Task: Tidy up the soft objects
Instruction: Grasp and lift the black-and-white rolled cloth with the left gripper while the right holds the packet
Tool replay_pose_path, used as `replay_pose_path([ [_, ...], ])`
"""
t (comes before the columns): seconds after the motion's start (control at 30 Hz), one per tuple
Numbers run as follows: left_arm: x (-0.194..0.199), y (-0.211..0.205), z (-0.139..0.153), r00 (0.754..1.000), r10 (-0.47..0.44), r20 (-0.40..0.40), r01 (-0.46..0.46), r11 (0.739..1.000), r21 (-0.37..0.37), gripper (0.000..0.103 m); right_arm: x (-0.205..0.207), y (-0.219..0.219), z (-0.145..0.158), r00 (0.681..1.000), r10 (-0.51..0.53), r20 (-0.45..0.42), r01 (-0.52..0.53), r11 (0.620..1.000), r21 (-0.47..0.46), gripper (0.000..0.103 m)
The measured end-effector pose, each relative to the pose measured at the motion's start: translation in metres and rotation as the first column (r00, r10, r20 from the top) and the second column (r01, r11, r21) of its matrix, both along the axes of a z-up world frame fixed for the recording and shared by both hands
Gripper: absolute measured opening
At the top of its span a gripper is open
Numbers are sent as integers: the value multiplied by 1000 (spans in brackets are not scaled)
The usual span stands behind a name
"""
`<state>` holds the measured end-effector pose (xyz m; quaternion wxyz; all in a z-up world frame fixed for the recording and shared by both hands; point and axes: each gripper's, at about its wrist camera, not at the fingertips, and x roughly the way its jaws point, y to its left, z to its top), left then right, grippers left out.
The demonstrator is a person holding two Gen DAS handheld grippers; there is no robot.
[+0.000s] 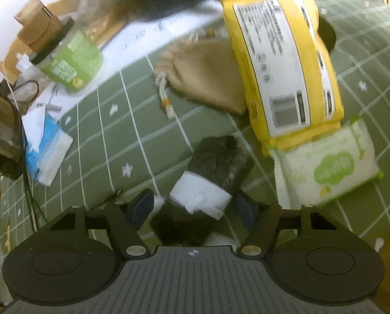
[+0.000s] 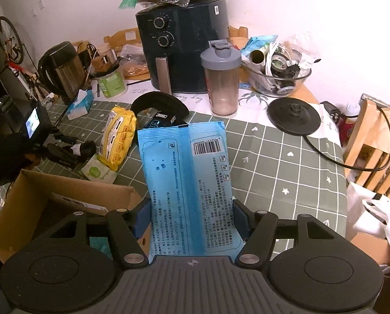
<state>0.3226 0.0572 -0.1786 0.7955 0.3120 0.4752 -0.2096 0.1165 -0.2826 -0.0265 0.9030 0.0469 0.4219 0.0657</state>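
The right gripper (image 2: pixel 191 222) pinches a flat blue plastic wipes packet (image 2: pixel 187 183) beside an open cardboard box (image 2: pixel 64 198). The left gripper (image 1: pixel 192 204) clamps a black roll with a white band (image 1: pixel 208 183) above the green checked tablecloth (image 1: pixel 103 136). Yellow tissue pack (image 1: pixel 281 60), green-white wipes pack (image 1: pixel 325 167) and tan drawstring pouch (image 1: pixel 202 73) lie mid-tabletop, apparently unsorted.

- Black roll with white paper band (image 1: pixel 208 183): its near end is hidden behind my left gripper (image 1: pixel 192 206) body; I cannot tell whether my pads touch it.
- Yellow wipes pack (image 1: pixel 281 62): label print smeared by blur, unreadable; its lower end covers part of the white-green wipes pack (image 1: pixel 325 170).
- Burlap drawstring pouch (image 1: pixel 202 76): right side hidden behind the yellow pack.
- Blue wipes pack (image 2: pixel 187 183): lower end hidden behind my right gripper (image 2: pixel 192 219) body; small print too fine to read.
- Cardboard box (image 2: pixel 64 198): near corner hidden by my right gripper; interior dark.
- Black flat package (image 2: pixel 160 120): partly hidden behind the blue pack.
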Motion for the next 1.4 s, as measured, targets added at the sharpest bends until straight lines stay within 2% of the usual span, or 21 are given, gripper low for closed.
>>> replay_pose_path([
  [0.1,6,-1,2,998,32,-46,-32,999,-17,48,-5,2,2,1000,-9,6,9,1000,0,67],
  [0.2,6,-2,4,997,45,-68,-47,999,-19,47,-7,5,4,1000,-13,11,13,1000,-5,67],
  [0.33,2,4,13,990,96,-102,-104,991,-83,47,-7,8,7,1000,-9,16,10,1000,-13,67],
  [0.6,-14,19,48,979,177,-98,-192,965,-176,46,-1,16,13,1000,-2,18,2,1000,4,67],
  [0.8,-35,30,83,965,261,-34,-261,934,-242,46,3,27,21,1000,4,27,-5,999,41,67],
  [0.97,-57,39,109,947,322,-12,-310,902,-301,46,2,40,29,999,18,42,-20,999,49,67],
  [1.2,-91,47,136,920,392,-25,-376,861,-342,46,-6,55,38,997,43,58,-46,998,53,67],
  [1.4,-119,54,162,897,438,-61,-423,807,-413,46,-19,64,43,996,52,70,-57,996,63,67],
])
